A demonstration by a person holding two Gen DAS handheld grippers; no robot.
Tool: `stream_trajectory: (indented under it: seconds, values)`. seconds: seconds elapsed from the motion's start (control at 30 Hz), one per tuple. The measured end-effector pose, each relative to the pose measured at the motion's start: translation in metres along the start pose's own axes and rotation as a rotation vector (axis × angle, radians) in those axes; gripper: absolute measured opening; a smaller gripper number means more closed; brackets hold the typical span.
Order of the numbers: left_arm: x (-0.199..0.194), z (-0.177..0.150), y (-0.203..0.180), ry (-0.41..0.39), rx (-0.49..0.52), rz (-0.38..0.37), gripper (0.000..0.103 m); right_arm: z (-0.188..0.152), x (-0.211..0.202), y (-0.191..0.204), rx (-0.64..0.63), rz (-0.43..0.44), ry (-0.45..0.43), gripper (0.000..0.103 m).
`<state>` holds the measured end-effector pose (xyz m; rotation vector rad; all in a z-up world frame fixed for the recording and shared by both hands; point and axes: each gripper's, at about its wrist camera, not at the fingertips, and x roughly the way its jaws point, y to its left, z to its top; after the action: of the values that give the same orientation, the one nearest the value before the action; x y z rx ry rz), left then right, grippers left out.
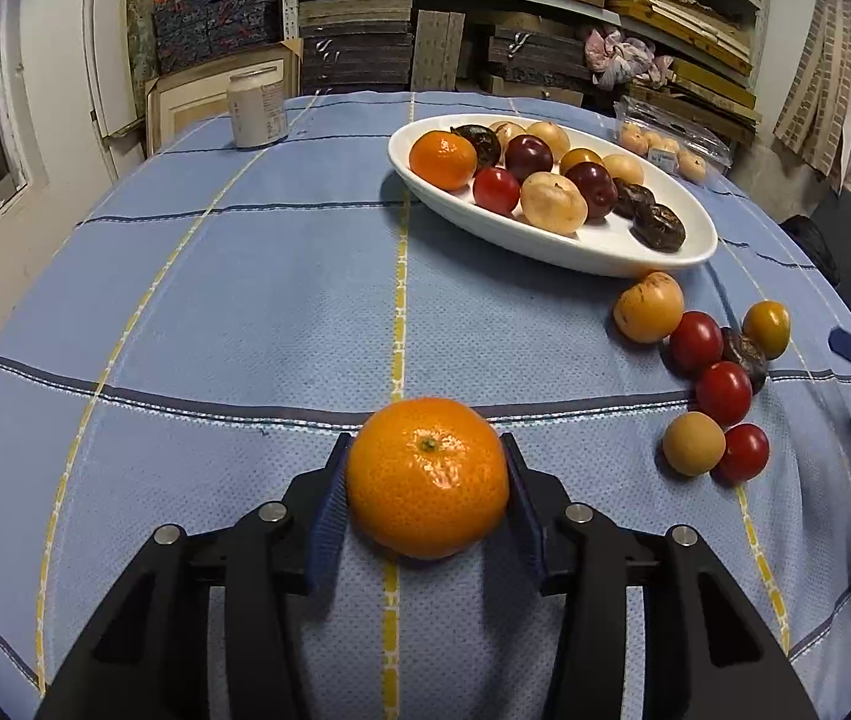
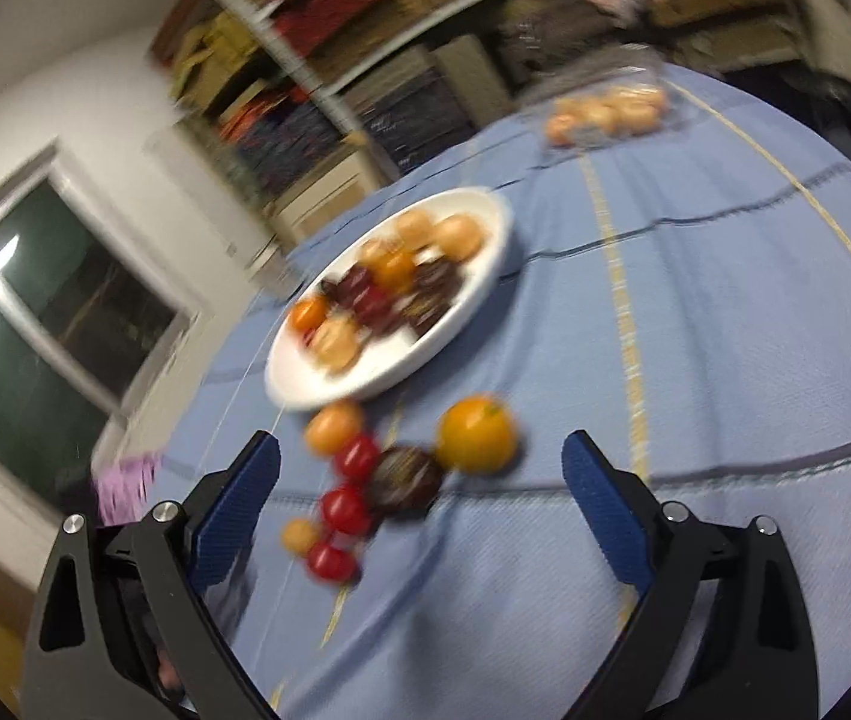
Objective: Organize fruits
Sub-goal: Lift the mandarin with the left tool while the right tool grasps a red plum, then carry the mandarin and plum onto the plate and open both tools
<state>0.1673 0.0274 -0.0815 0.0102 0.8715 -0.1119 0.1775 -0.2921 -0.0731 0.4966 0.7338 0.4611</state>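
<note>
a mandarin is pinched between the blue pads of the left claw, low over the blue-clothed worktop. the right claw is held spread and empty above loose fruits lying near the white oval dish of fruit.

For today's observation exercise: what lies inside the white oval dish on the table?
The white oval dish holds a mandarin, dark red plums, a red tomato, pale tan fruits and dark wrinkled fruits. Fruit at the back is partly hidden by the front ones.
</note>
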Motion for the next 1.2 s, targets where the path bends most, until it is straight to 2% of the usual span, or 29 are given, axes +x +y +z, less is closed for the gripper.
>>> stream_trajectory:
  seconds: [0.13, 0.2, 0.3, 0.33, 0.53, 0.67, 0.93, 1.03, 1.2]
  values:
    - [-0.001, -0.001, 0.001, 0.002, -0.007, 0.003, 0.048, -0.027, 0.009, 0.036, -0.166, -0.004, 0.088, 0.090]
    - [-0.001, -0.001, 0.001, 0.003, -0.004, 0.006, 0.048, -0.040, 0.019, 0.051, -0.235, -0.007, 0.150, 0.072]
    - [-0.001, -0.002, 0.000, 0.004, -0.002, 0.008, 0.048, -0.056, 0.034, 0.066, -0.308, -0.034, 0.217, 0.059]
    - [-0.001, -0.001, 0.000, 0.004, -0.001, 0.009, 0.048, -0.059, 0.037, 0.069, -0.329, -0.050, 0.223, 0.058]
    - [-0.001, -0.002, 0.000, 0.004, 0.003, 0.013, 0.048, -0.067, 0.042, 0.082, -0.400, -0.129, 0.191, 0.056]
    - [-0.001, -0.002, -0.001, 0.005, 0.007, 0.017, 0.048, -0.066, 0.052, 0.084, -0.419, -0.163, 0.215, 0.044]
    - [-0.001, -0.003, -0.003, 0.007, 0.014, 0.023, 0.048, -0.063, 0.068, 0.092, -0.441, -0.175, 0.224, 0.039]
    - [-0.001, -0.003, -0.003, 0.007, 0.013, 0.023, 0.048, -0.064, 0.073, 0.092, -0.438, -0.190, 0.241, 0.027]
    - [-0.001, -0.003, -0.003, 0.006, 0.012, 0.020, 0.048, -0.064, 0.070, 0.089, -0.424, -0.187, 0.236, 0.026]
